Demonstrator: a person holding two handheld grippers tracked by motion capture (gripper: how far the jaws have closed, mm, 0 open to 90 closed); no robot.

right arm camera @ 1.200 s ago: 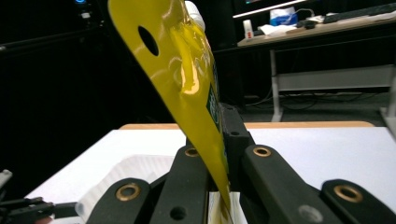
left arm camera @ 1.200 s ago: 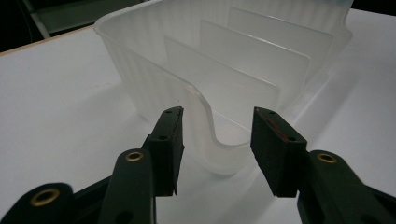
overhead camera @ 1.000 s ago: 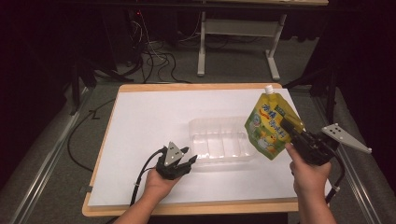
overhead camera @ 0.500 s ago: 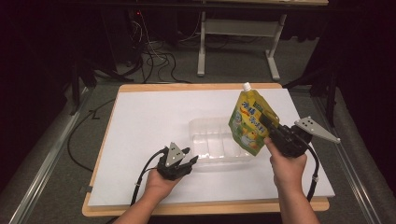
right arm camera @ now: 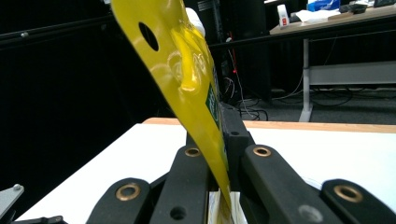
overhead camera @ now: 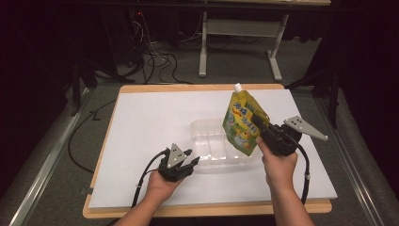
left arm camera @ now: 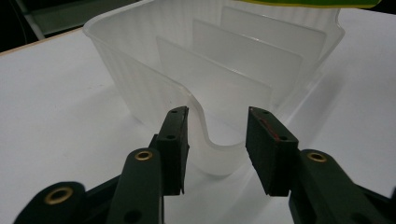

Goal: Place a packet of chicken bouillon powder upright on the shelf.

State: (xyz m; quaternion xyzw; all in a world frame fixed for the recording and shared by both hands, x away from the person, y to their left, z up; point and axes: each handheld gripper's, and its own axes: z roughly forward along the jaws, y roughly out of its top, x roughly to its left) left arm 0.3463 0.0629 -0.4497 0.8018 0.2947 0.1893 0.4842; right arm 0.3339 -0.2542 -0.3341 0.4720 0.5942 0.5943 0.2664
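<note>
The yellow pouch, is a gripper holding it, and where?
Yes. The right gripper is shut on the yellow pouch, pinching its flat side edge, with the white cap up. The left gripper holds nothing.

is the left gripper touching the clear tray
Touching: in the left gripper view, one pad of the left gripper rests against the clear tray's curved corner.

Pouch [right arm camera: 187,79] bottom edge hidden between the right gripper's [right arm camera: 219,186] jaws, top cut off by the frame edge. In the left gripper view, tray's [left arm camera: 224,88] far end cut off; pouch print too small to read from high view.
</note>
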